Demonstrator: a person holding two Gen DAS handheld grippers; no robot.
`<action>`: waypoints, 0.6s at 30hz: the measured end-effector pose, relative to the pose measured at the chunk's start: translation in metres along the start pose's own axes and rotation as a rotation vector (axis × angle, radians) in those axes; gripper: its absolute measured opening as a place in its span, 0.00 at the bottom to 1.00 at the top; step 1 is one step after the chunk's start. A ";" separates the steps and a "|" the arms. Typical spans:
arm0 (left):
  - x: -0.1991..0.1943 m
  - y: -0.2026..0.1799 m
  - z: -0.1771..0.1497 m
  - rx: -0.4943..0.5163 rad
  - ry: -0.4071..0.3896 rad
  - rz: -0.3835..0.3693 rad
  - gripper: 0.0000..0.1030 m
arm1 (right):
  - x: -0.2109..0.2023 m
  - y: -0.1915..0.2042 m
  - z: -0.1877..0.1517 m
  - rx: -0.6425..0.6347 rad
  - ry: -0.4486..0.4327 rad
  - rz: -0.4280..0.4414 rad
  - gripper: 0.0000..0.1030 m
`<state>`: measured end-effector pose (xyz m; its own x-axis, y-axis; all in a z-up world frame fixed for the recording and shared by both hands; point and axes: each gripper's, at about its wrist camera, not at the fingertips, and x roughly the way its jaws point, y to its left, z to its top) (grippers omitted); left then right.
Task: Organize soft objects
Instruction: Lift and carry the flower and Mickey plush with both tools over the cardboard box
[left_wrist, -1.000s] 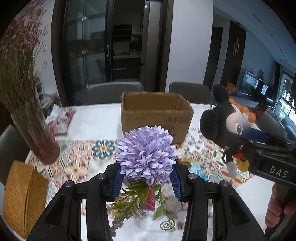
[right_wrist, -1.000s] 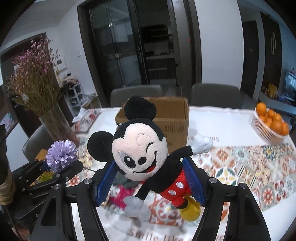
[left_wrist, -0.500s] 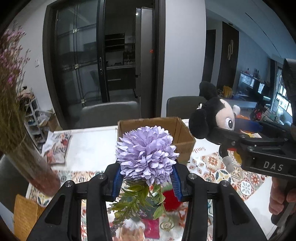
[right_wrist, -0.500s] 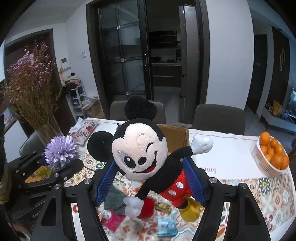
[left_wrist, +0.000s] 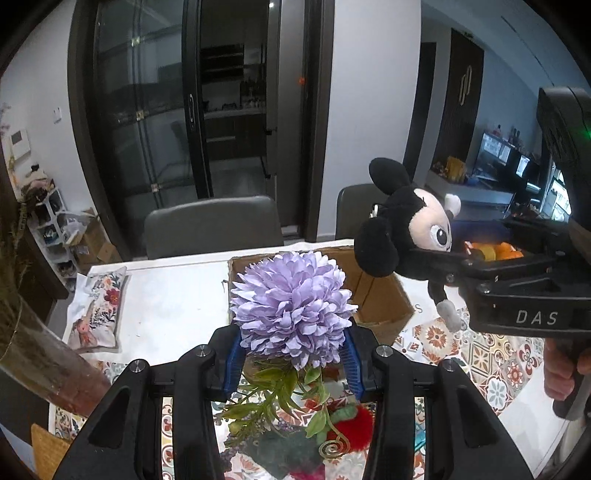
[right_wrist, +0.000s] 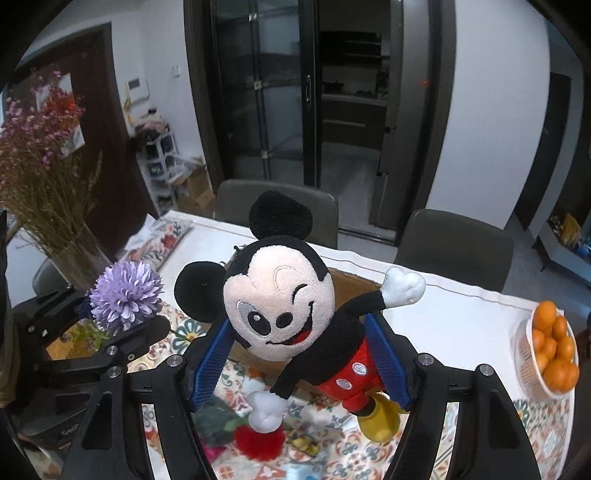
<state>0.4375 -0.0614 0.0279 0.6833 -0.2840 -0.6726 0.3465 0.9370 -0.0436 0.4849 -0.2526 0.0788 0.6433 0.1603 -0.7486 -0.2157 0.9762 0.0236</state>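
The left gripper is clamped on a purple artificial chrysanthemum with green leaves, its blue pads pressing the base of the bloom while the leafy stem hangs below. The right gripper is closed on a black, red and cream mouse plush toy, gripping its body at the red shorts; the head and white-gloved arm stick out above the pads. Both things are held in the air above the table with a white cloth and patterned tile runner. An open brown cardboard box stands on the table beyond the flower, near the far edge. On the runner below lie a red fluffy pompom and a dark green cloth. A white basket of oranges sits at the right, and a glass vase of dried pink flowers at the left.
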 end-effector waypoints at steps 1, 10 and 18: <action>0.004 0.001 0.002 -0.004 0.010 -0.002 0.43 | 0.006 -0.001 0.004 -0.005 0.014 0.001 0.71; 0.059 0.006 0.024 -0.030 0.122 -0.032 0.43 | 0.067 -0.017 0.031 -0.049 0.146 0.034 0.71; 0.103 0.000 0.035 0.016 0.221 -0.041 0.43 | 0.117 -0.036 0.037 0.004 0.237 0.081 0.71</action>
<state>0.5303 -0.0980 -0.0162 0.5120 -0.2688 -0.8159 0.3823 0.9218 -0.0638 0.5952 -0.2630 0.0152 0.4335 0.1992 -0.8789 -0.2564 0.9622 0.0917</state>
